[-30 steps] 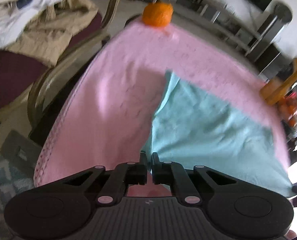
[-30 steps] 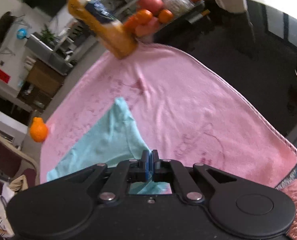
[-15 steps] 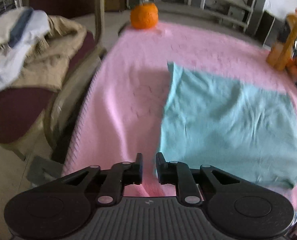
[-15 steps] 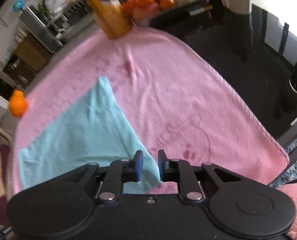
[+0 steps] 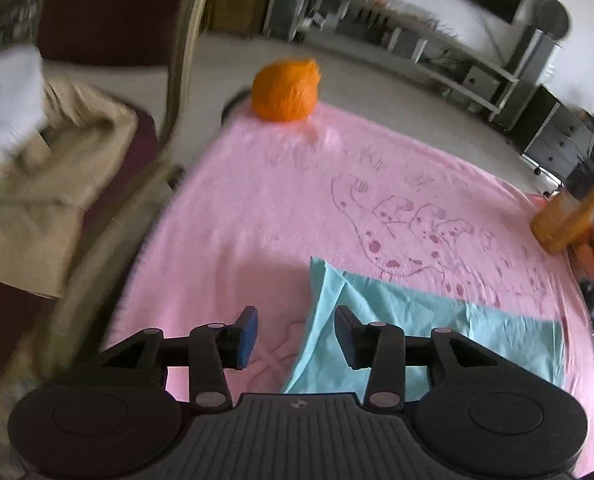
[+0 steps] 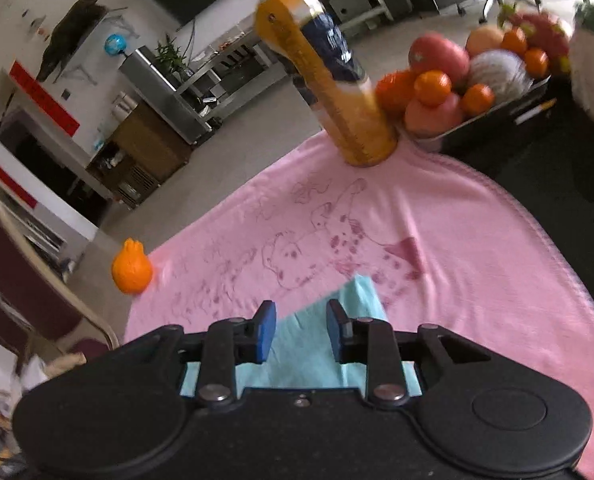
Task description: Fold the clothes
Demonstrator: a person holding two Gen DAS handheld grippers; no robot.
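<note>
A light teal cloth [image 5: 429, 332] lies flat on a pink blanket [image 5: 281, 208] printed with a spotted animal drawing. My left gripper [image 5: 296, 334] is open and empty, raised above the cloth's left edge. In the right wrist view the same teal cloth [image 6: 305, 356] shows under and between the fingers, its far corner pointing away. My right gripper [image 6: 301, 330] is open and empty above that corner. The cloth's near part is hidden behind both gripper bodies.
An orange plush toy [image 5: 285, 90] sits at the blanket's far left corner. An orange juice bottle [image 6: 329, 88] and a tray of fruit [image 6: 465, 80] stand at the far right. A chair piled with clothes [image 5: 45, 168] stands left of the table.
Both grippers were shut on the teal cloth's corners a second ago. They have opened and let it go, then lifted back; the cloth now lies flat on the blanket.
</note>
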